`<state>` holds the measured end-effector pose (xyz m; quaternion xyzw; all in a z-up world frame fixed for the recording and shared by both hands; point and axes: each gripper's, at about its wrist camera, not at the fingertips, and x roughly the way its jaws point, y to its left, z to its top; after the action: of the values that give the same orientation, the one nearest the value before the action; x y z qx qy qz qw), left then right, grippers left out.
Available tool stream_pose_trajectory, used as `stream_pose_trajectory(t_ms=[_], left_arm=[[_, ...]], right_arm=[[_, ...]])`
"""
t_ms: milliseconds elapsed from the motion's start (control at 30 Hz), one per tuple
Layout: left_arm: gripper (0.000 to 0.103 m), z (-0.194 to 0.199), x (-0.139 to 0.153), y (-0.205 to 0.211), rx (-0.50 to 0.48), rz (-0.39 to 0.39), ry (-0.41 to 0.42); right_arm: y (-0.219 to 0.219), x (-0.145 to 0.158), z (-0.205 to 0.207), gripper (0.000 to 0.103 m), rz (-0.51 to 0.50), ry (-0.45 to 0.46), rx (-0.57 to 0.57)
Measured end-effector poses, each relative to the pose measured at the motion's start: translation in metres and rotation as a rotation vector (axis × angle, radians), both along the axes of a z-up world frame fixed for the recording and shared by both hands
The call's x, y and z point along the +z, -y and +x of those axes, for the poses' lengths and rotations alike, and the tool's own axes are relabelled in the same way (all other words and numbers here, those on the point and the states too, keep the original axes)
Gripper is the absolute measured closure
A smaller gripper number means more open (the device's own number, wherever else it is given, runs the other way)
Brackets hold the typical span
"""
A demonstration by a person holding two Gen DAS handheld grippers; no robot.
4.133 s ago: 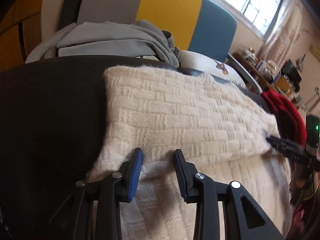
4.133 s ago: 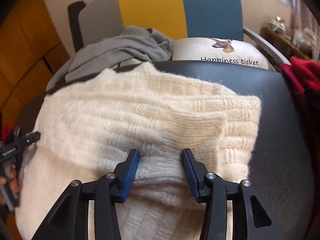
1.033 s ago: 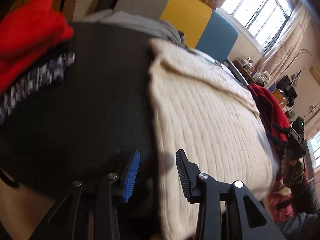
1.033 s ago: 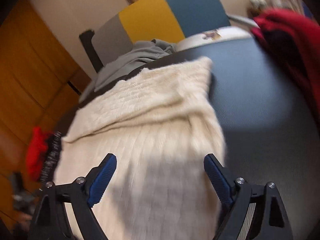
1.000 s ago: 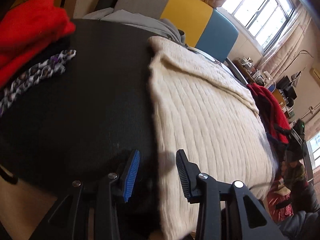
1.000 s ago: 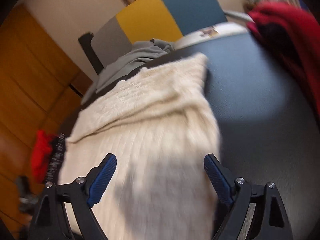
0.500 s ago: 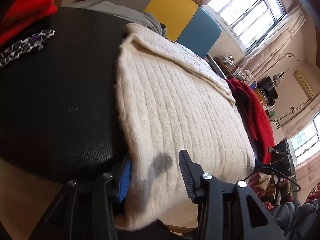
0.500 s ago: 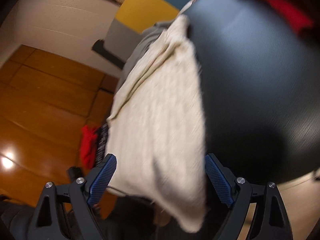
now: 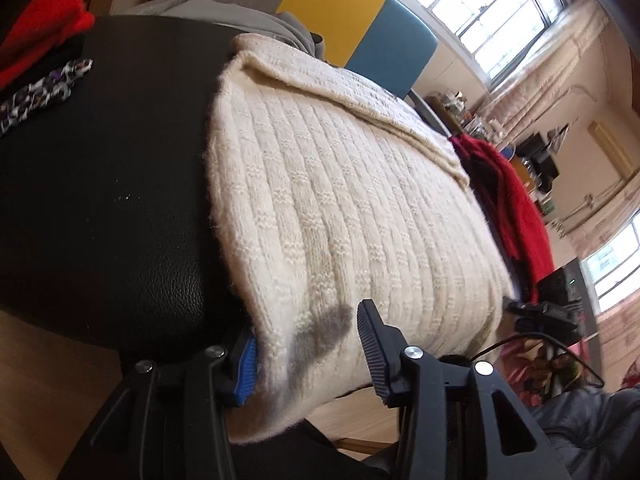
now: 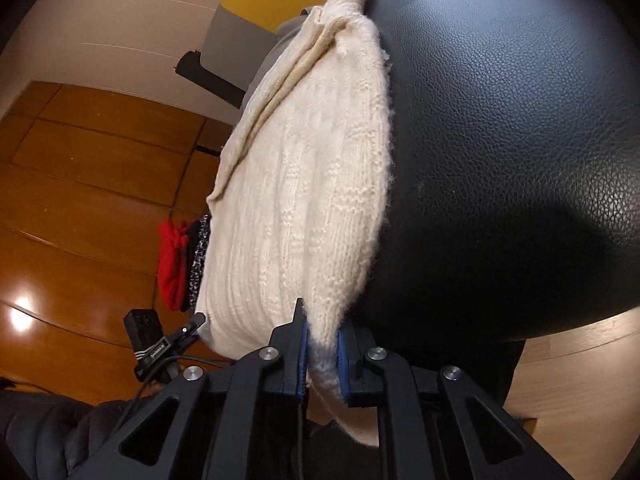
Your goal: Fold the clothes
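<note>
Right wrist view: the cream sweater's (image 10: 312, 208) hem is pinched by the right gripper (image 10: 322, 354). The same hem is straddled by the parted left gripper (image 9: 306, 350).

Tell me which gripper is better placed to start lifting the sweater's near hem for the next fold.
Right. The right gripper is already shut on the cream sweater's hanging hem. The left gripper merely straddles the hem, jaws open, so it must close first.
</note>
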<state>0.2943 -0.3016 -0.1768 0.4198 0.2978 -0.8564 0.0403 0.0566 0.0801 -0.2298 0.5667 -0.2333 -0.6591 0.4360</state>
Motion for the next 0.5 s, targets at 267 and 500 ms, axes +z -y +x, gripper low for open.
stream_pose_trajectory(t_ms=[267,500], left_arm=[[0.061,0.004,0.000,0.005,-0.009,0.006,0.047],[0.087,0.002,-0.004,0.013,-0.014,0.053,0.094]], right_arm=[[0.010,0.003,0.002,0.085,0.013,-0.005,0.038],[0.021,-0.009,0.020,0.084,0.120,0.041,0.108]])
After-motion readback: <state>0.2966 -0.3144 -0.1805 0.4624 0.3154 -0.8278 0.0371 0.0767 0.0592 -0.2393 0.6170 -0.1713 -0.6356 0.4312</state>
